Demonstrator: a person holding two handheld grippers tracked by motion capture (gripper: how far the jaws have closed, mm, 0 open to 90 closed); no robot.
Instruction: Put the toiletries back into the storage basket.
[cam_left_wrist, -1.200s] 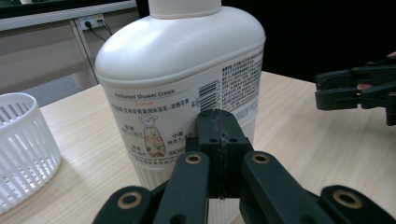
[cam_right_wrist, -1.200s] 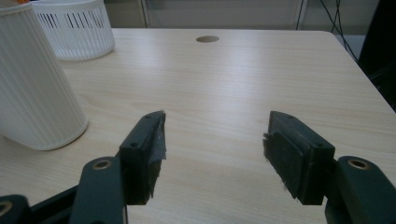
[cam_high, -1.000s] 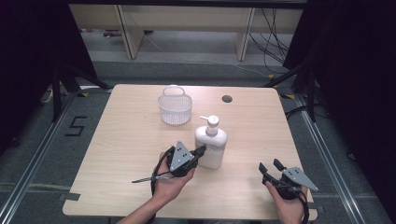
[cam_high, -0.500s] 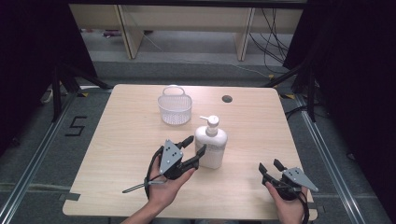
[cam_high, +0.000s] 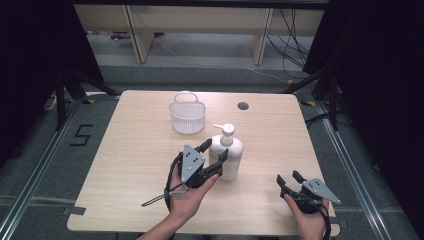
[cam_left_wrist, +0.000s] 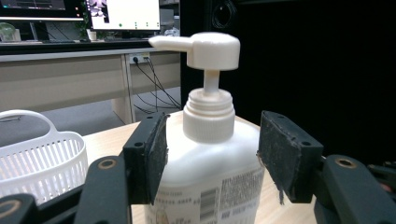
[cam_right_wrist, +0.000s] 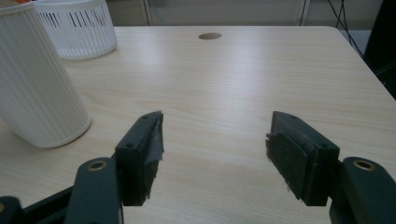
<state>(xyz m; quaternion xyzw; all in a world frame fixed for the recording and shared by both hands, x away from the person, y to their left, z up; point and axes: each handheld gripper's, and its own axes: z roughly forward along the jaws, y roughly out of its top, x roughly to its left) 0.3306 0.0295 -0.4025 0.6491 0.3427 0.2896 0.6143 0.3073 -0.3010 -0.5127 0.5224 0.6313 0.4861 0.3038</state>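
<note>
A white pump bottle (cam_high: 227, 154) stands upright near the middle of the wooden table (cam_high: 130, 150), its pump head pointing to the left in the high view. The left gripper (cam_high: 214, 153) reaches it from the near-left side, jaws spread to either side of the bottle's body; in the left gripper view the bottle (cam_left_wrist: 210, 158) sits between the two black pads with a visible gap on the right side, while the left pad lies close against the bottle's shoulder, contact uncertain. The person's left hand (cam_high: 187, 197) holds this gripper from below, a cable looping beneath it. Behind the bottle, toward the far edge, a white slotted basket (cam_high: 187, 114) with a handle rests on the table, apart from the bottle. A small round hole (cam_high: 243, 106) marks the tabletop to the right of the basket. The right gripper (cam_high: 290, 180) sits near the table's near-right corner, well apart from the bottle, its jaws spread wide over bare wood (cam_right_wrist: 215, 135), holding nothing.
</note>
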